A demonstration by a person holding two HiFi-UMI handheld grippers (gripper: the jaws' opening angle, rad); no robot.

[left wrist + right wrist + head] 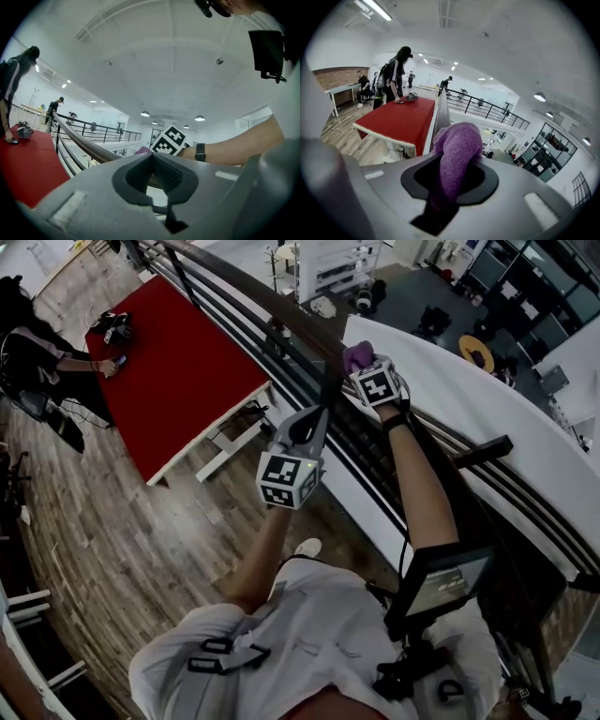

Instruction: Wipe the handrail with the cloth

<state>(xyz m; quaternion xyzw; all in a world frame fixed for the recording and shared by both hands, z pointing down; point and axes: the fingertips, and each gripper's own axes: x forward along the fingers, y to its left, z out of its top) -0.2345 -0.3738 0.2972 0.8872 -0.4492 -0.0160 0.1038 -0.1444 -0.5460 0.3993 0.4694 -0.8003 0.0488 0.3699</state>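
The dark handrail (253,287) runs diagonally from the top left toward the right. My right gripper (361,367) sits on top of it, shut on a purple cloth (356,355) that rests against the rail. In the right gripper view the cloth (457,150) bulges out between the jaws of the right gripper (450,183), and the handrail (442,112) stretches away behind it. My left gripper (317,420) is just below and left of the right one. In its own view the handrail (79,140) runs into the closed jaws of the left gripper (153,173); the cloth (143,150) peeks out beyond.
A red table (178,362) stands on the wooden floor left of the rail, with a person (37,352) at its far end. Right of the rail are a white ledge (469,418) and an open drop to a lower floor. A dark screen (441,582) hangs at my chest.
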